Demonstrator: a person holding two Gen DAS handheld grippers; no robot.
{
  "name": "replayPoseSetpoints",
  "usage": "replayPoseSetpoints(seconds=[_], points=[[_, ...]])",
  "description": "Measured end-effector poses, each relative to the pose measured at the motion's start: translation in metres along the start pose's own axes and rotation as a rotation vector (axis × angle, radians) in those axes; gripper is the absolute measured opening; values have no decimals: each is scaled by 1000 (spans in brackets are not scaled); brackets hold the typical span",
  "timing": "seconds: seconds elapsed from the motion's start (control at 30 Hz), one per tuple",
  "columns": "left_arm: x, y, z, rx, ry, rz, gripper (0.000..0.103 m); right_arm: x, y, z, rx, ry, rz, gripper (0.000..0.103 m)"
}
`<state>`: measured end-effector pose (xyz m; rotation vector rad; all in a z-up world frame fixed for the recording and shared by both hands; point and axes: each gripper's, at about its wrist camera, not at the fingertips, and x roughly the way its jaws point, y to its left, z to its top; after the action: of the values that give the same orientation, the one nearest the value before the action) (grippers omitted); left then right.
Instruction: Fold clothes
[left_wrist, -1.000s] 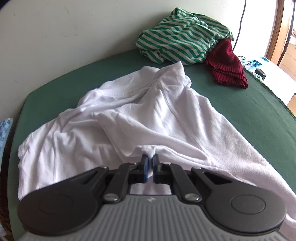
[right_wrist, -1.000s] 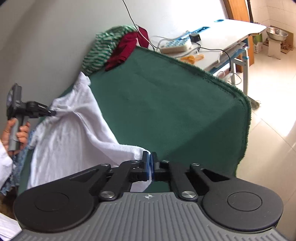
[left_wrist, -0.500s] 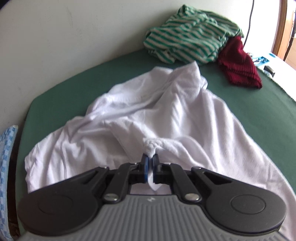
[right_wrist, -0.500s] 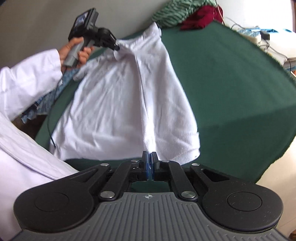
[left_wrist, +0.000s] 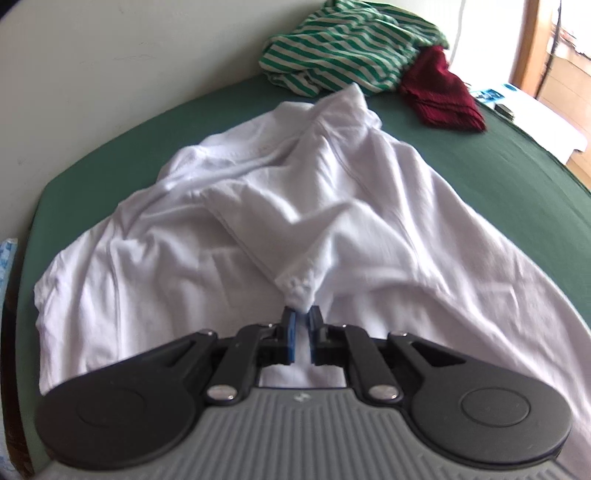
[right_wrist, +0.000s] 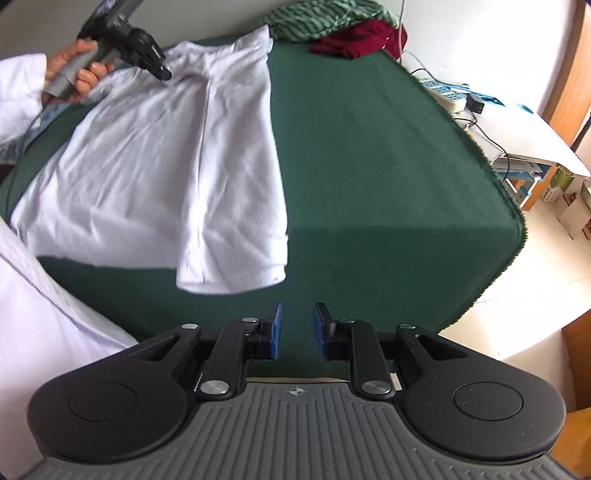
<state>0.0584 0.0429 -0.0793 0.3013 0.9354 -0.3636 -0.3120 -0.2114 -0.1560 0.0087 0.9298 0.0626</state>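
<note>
Pinching white shirt (left_wrist: 280, 206), left gripper (left_wrist: 301, 317); right gripper (right_wrist: 297, 314) agape, empty.

white shirt (right_wrist: 159, 158) — rumpled, spread on green cloth | striped and maroon garments (left_wrist: 354, 40) — heaped behind

Black two-finger gripper (right_wrist: 297, 328), blue-padded jaws, silver pivot screws, ribbed grey body, bare hand (right_wrist: 79, 70), white sleeve (right_wrist: 18, 88)

Green table (right_wrist: 369, 155) (shirt (right_wrist: 155, 155), clothes (left_wrist: 354, 44))
</note>
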Motion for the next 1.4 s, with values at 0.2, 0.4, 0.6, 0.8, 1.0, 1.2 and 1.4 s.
replayPoseSetpoints(seconds=[0.2, 0.4, 0.6, 0.8, 1.0, 1.2, 1.4], points=[[-44, -26, -62, 115, 20, -128, 9, 14, 13, 2, -74, -69, -15, 34], [-66, -51, -106, 152, 26, -240, 12, 5, 13, 21, -39, -155, 38, 5], [-78, -54, -125, 136, 33, -390, 15, -23, 7, 32, -10, -83, 188, 2], [-87, -51, -147, 108, 37, -500, 15, -4, 13, 22, -128, 168, 113, 7], [-90, -48, -152, 81, 45, -543, 15, -39, 18, 103, -158, -114, 182, 28], [-93, -26, -113, -69, -69, -419, 31, 8, 52, 237, -240, -306, 261, 33], [-71, -25, -71, -175, -129, -111, 33, 107, 107, 361, -382, -326, 343, 33]])
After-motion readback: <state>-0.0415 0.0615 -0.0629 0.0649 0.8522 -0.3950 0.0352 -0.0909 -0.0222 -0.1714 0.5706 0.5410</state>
